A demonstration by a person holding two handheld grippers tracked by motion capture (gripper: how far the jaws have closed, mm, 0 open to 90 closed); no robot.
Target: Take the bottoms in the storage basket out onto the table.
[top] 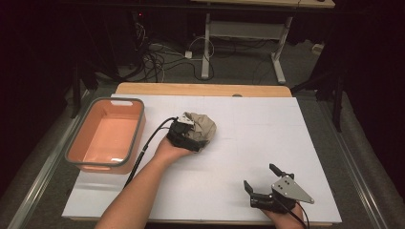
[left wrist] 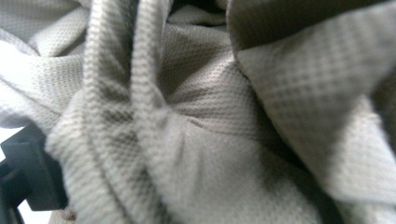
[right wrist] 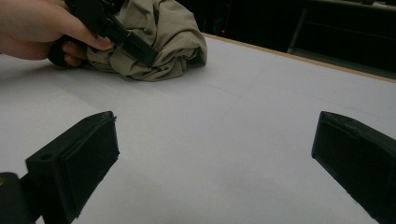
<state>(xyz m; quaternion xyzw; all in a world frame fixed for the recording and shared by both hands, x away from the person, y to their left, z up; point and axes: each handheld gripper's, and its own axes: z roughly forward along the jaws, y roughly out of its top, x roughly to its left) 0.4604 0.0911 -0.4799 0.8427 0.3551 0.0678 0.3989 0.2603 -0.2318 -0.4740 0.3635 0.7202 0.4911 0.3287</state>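
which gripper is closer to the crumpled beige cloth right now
Left. The left gripper is right at the crumpled beige cloth, against its near-left side. The right gripper sits apart from it near the table's front right edge, jaws wide with nothing between them.

Orange basin (top: 106,136) with grey rim at table's left, white table (top: 258,138); cables (top: 157,59) on floor behind

This looks like a lab or test room rather than a home — dark curtained surroundings, a tangle of cables (top: 155,59) and a power strip on the grey floor, and the metal legs of an adjustable desk (top: 243,28) behind. The work table (top: 248,143) is covered with a plain white sheet over a wooden top — a staged recording bench.
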